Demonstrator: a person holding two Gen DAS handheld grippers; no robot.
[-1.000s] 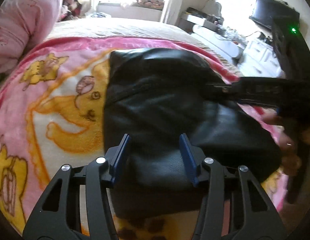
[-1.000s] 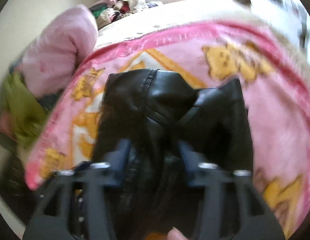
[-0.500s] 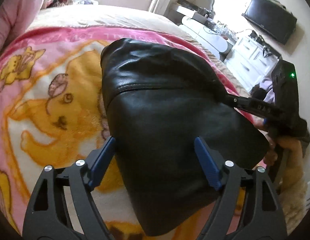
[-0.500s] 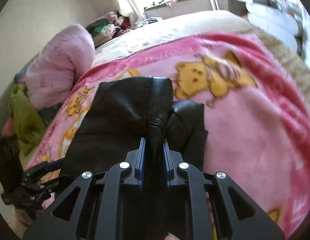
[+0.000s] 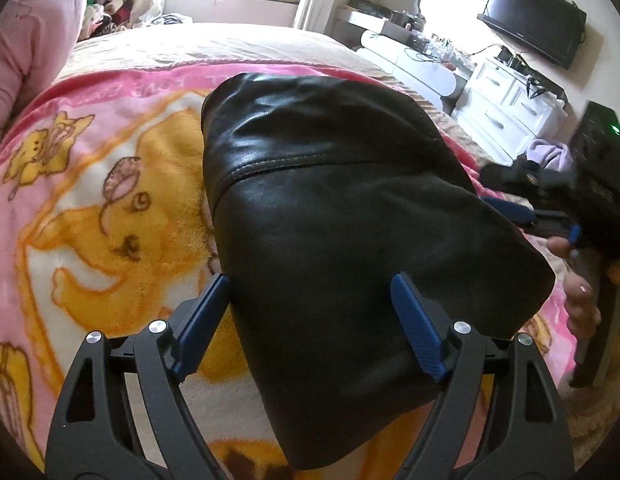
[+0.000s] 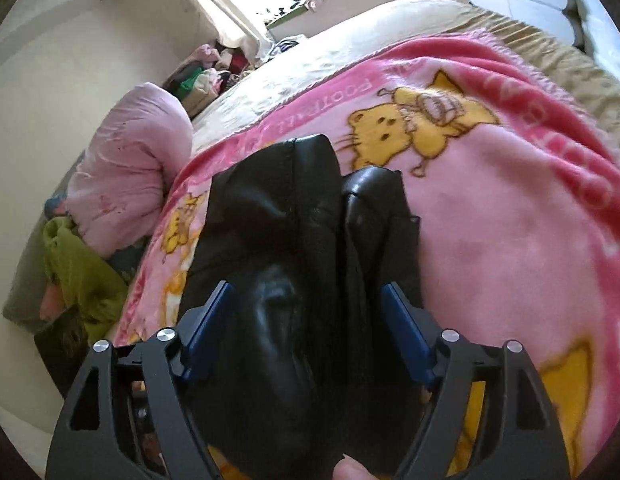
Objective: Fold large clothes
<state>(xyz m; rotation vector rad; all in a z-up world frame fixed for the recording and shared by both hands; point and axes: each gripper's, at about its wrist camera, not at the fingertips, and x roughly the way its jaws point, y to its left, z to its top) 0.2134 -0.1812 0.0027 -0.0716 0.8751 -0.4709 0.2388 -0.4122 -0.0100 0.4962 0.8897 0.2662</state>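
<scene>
Two grippers, one garment, one bed.

Item: black leather garment [image 5: 349, 216], folded into a thick bundle, lying flat on pink cartoon-print blanket [image 5: 110, 184]. Stitched seam across upper face. Near edge reaching in between the fingers of the left gripper [image 5: 310, 320], far end well beyond the fingertips.

Left gripper: released, jaws spread wide, recently opening. Blue pads [image 5: 204, 320] standing off either side of the bundle, not pressing (left pad just beside the garment's edge, right pad over its top face).

Right gripper [image 6: 306, 320]: released, jaws only just opened out. Garment [image 6: 278, 240] between the fingers, blue pads [image 6: 401, 328] clear of the leather on both sides. Two folded lobes of leather directly ahead of the fingertips, a crease between them. Seen also from the left wrist view, off to the right of the left fingers, beside the bundle's right edge, with a hand [image 5: 581, 300] on it.

Beyond the fingertips: beige bedspread [image 5: 214, 44], pink padded bundle [image 6: 134, 160] to the far left, green cloth [image 6: 78, 268] below it, white dresser [image 5: 509, 108] and wall-mounted screen [image 5: 533, 28] to the far right.
</scene>
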